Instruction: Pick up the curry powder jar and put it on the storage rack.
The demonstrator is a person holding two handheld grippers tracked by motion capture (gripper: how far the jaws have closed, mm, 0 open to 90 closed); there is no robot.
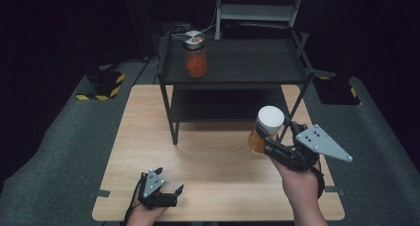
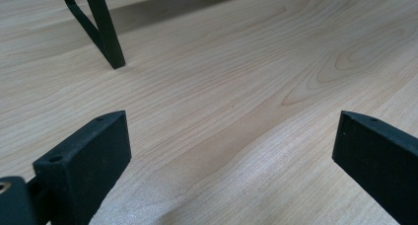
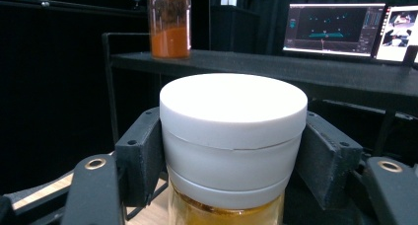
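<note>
A jar with a white lid (image 1: 269, 120) and amber contents hangs above the table's right side, held by my right gripper (image 1: 271, 139), whose jaws are shut on its lid. In the right gripper view the white-lidded jar (image 3: 231, 141) stands upright between the two black pads (image 3: 143, 156). A second jar with orange contents (image 1: 195, 55) and a metal lid stands on the black shelf's top (image 1: 247, 62); the orange jar (image 3: 169, 23) also appears far left on that shelf. My left gripper (image 1: 169, 184) rests low near the table's front edge, open, over bare wood (image 2: 231, 111).
The black two-level shelf stands at the back of the wooden table (image 1: 148, 137); one shelf leg (image 2: 106, 30) is ahead of the left gripper. Monitors (image 3: 332, 28) glow beyond the shelf. Grey floor mats surround the table.
</note>
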